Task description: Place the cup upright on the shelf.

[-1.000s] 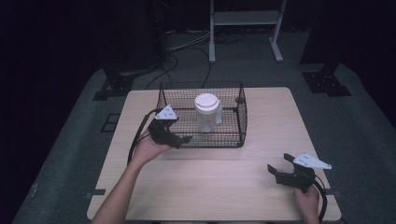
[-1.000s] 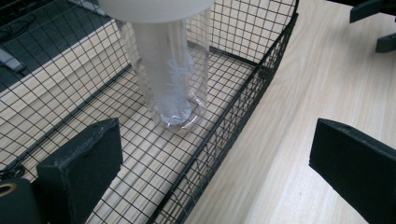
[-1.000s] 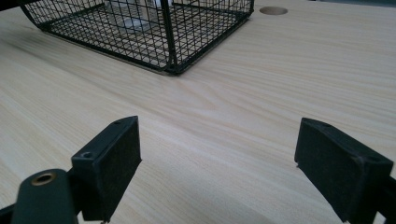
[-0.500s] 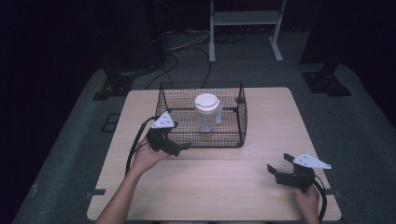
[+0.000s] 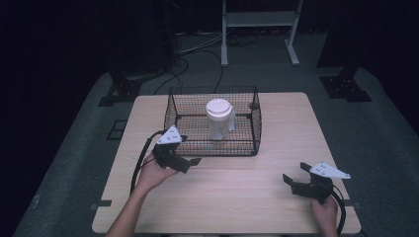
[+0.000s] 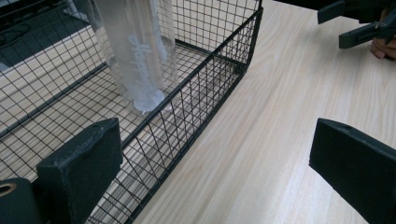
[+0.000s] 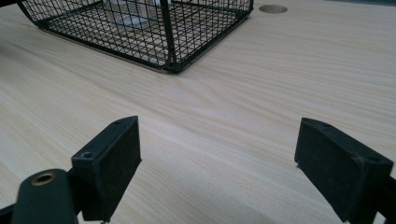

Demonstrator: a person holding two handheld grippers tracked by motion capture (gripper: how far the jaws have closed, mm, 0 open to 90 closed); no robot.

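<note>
Two grippers, both spread wide, empty — right gripper [image 5: 296, 181] low over the near right of the table [image 5: 237, 197], left gripper [image 5: 190, 163] just beside the basket's [image 5: 173, 116] front left corner. Farther back, clear lidded cup [image 5: 219, 118] upright inside the wire basket.

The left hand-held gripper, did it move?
Yes. The left hand-held gripper has drawn back from the wire basket toward the table's near edge, jaws open.
</note>
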